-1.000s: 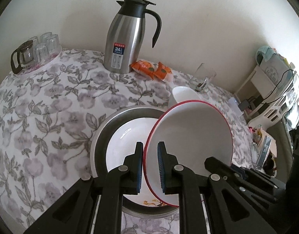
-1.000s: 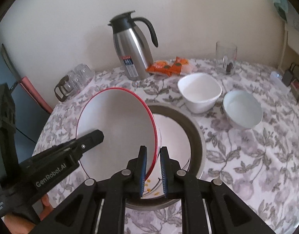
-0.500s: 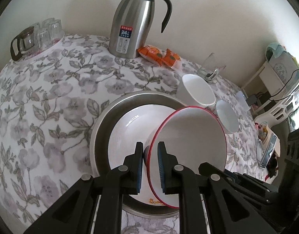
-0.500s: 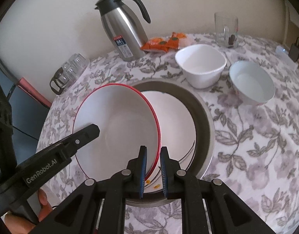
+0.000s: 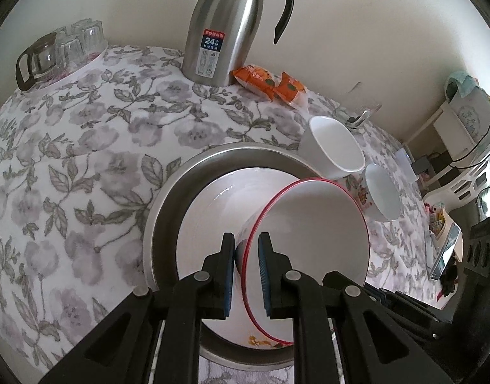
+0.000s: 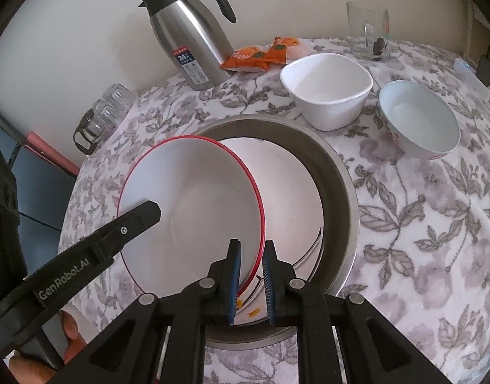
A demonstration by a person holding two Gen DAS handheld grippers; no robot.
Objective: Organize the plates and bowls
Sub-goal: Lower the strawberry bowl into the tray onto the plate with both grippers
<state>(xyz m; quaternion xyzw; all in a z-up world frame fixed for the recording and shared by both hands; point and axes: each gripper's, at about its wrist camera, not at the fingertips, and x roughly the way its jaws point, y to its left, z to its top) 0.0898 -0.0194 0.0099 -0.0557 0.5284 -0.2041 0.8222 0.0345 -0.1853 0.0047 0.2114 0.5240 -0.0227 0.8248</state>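
Both claws, left and right, grip the tilted red-rimmed bowl by opposite rims above the steel basin. The bowl hides much of the white plate beneath.

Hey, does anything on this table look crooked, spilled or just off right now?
Only the red-rimmed plate is askew: it hangs tilted over the white plate in the steel basin, its rim between the fingers of both the left hand-held gripper and right hand-held gripper. Nothing looks spilled or broken.
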